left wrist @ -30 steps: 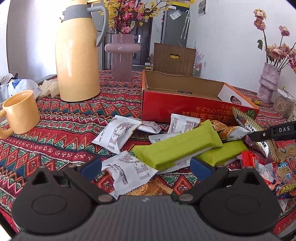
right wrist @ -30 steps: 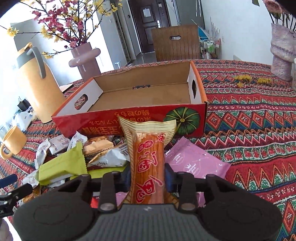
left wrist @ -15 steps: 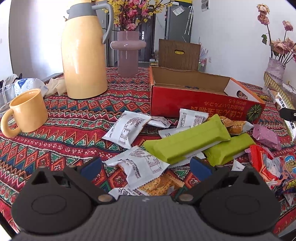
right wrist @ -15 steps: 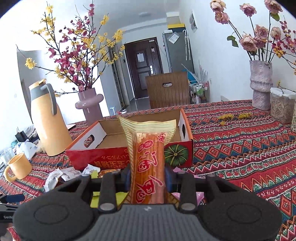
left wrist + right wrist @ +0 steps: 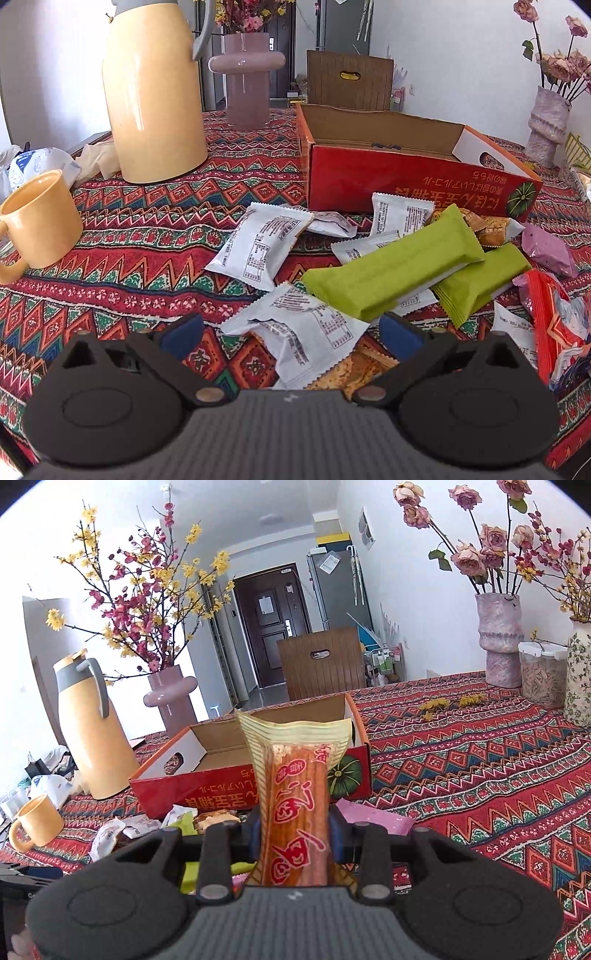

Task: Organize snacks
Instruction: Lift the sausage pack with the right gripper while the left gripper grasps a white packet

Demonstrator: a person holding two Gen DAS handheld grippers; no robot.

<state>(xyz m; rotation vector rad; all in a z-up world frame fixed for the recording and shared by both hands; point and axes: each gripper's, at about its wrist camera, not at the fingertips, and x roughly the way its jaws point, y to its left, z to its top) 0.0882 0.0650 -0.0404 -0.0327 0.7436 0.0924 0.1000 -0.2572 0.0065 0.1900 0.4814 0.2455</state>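
My right gripper [image 5: 293, 830] is matt black plastic with blue pads, pinching a glossy, crinkly orange snack wrapper [image 5: 293, 812]. The red box [image 5: 406, 184] is printed cardboard, raw brown inside. White packets [image 5: 258, 247] and green bars [image 5: 395, 273] look like smooth matt film. The tablecloth [image 5: 147, 236] is woven patterned cloth. The yellow flask [image 5: 155, 92] shines; the mug [image 5: 40, 218] looks matt.

Left gripper [image 5: 291, 334] jaws wide; right gripper [image 5: 293, 830] jaws clamped.

Snack packets [image 5: 369, 280] heaped before box [image 5: 406, 184], mug [image 5: 40, 218] and jug [image 5: 155, 92] to its left
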